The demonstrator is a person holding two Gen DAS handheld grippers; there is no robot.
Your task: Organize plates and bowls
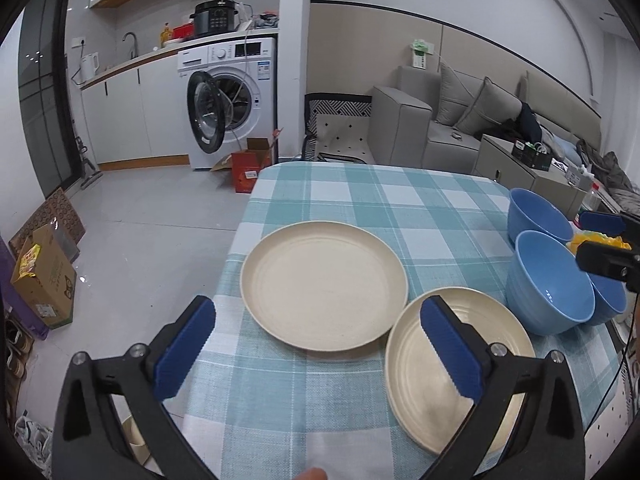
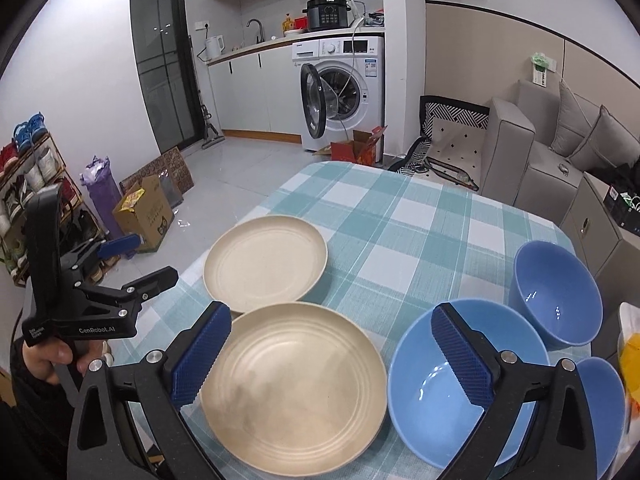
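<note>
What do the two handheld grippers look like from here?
Both the left gripper and right gripper have black angular frames with silver bolts and ribbed dark-blue pads. The left one's body carries white "GenRobot.AI" lettering. A dark sleeve shows behind it.

This is a small lived-in home, kitchen and lounge sharing one room. A washing machine (image 2: 340,96) (its door hanging open) sits under a counter with a sink tap (image 2: 256,28) and kettle (image 2: 213,47). A grey sofa (image 1: 452,120), a shoe rack (image 2: 32,196) and a checked-cloth tabletop (image 2: 420,216) fill the rest.
</note>
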